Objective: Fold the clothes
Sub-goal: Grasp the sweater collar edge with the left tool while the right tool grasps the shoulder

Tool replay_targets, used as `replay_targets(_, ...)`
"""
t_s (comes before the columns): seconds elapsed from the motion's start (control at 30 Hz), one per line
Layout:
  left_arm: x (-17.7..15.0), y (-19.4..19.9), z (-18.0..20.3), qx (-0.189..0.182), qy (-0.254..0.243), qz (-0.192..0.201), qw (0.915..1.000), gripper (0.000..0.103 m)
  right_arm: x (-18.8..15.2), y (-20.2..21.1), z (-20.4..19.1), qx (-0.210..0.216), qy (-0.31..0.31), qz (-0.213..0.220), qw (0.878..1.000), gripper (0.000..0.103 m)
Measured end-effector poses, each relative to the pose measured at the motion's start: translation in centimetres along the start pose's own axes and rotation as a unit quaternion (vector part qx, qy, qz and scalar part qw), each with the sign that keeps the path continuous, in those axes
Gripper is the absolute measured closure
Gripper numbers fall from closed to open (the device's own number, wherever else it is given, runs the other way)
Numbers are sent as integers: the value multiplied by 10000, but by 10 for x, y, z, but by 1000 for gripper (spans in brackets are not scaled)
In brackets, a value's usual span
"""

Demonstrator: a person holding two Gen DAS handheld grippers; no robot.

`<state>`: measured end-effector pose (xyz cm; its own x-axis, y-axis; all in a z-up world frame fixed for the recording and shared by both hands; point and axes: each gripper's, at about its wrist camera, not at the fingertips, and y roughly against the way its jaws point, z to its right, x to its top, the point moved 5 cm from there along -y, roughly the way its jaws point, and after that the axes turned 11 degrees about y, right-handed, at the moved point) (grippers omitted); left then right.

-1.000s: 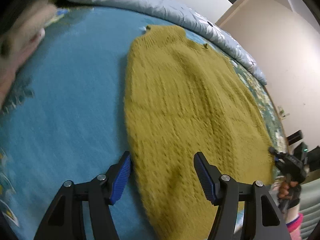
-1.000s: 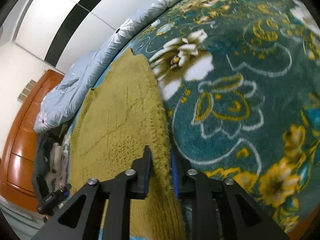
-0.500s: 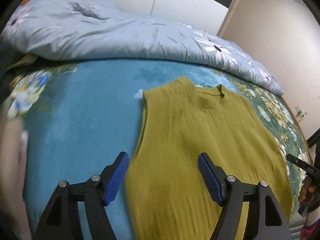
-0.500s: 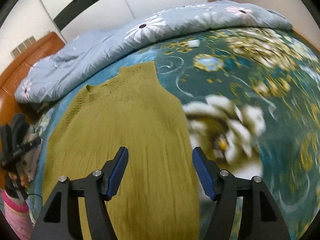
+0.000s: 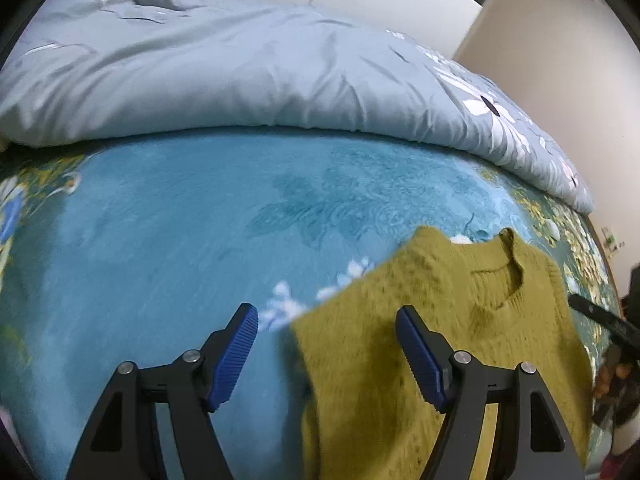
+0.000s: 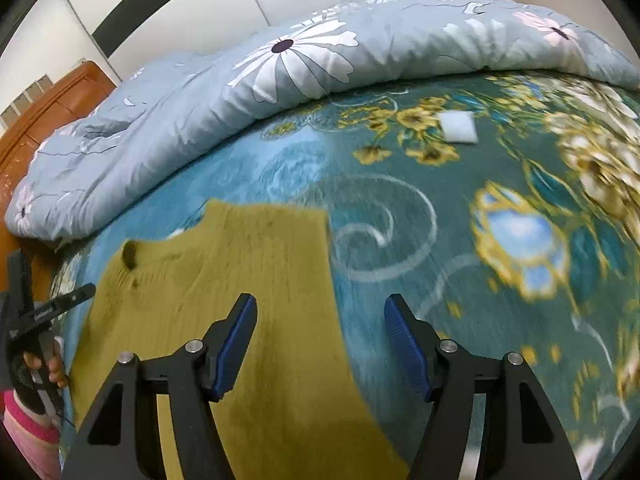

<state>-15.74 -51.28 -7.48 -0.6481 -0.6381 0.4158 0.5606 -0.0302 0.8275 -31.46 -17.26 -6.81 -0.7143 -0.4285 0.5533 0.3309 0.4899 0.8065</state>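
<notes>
Sweater (image 5: 460, 340) flat on bed (image 5: 200, 220), long axis toward claws, neckline far. Left claw (image 5: 326, 354) spread over left edge; right claw (image 6: 320, 346) spread over right edge. Both empty.

Olive knit vest (image 5: 460, 344), flat, neckline away

olive-yellow sweater (image 5: 460, 344), teal floral blanket (image 6: 500, 240), pale-blue daisy-print duvet (image 6: 304, 60)

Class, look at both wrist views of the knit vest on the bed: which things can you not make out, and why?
- Vest hem: cut off by the bottom edge in both views.
- Vest knit pattern: motion-blurred, right wrist view.
- White square on the blanket: too small and blurred to identify.
- Vest's far side: hidden behind the right gripper fingers.
</notes>
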Motion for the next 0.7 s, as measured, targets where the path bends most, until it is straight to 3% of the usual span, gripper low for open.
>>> replay_targets(0.23, 7, -28, 13, -40, -356, -149, 9992, 30, 29, -32, 7, 109, -144, 97, 9998, 35)
replay_targets(0.27, 7, -29, 16, -71, -445, -147, 9989, 35, 32, -34, 7, 158, -179, 132, 9996, 35)
replay_targets(0.33, 6, -31, 21, -182, -552, -182, 9981, 54, 37, -37, 8, 264, -254, 197, 9991, 35)
replay_targets(0.37, 5, -33, 23, -244, -561, -242, 9978, 61, 37, -37, 6, 335, -302, 219, 9987, 39)
replay_targets(0.43, 5, -34, 26, -279, -570, -290, 9976, 68, 38, -39, 3, 508, -362, 220, 9978, 58)
replay_targets(0.5, 3, -34, 28, -328, -582, -331, 9972, 86, 36, -40, 0, 481, -426, 153, 9978, 75)
replay_targets(0.57, 2, -31, 32, -308, -650, -294, 9970, 91, 35, -36, 0, 511, -498, 141, 9973, 88)
replay_targets(0.7, 6, -9, 43, -293, -829, 143, 9960, 92, 43, -8, -10, 550, -312, 408, 9972, 91)
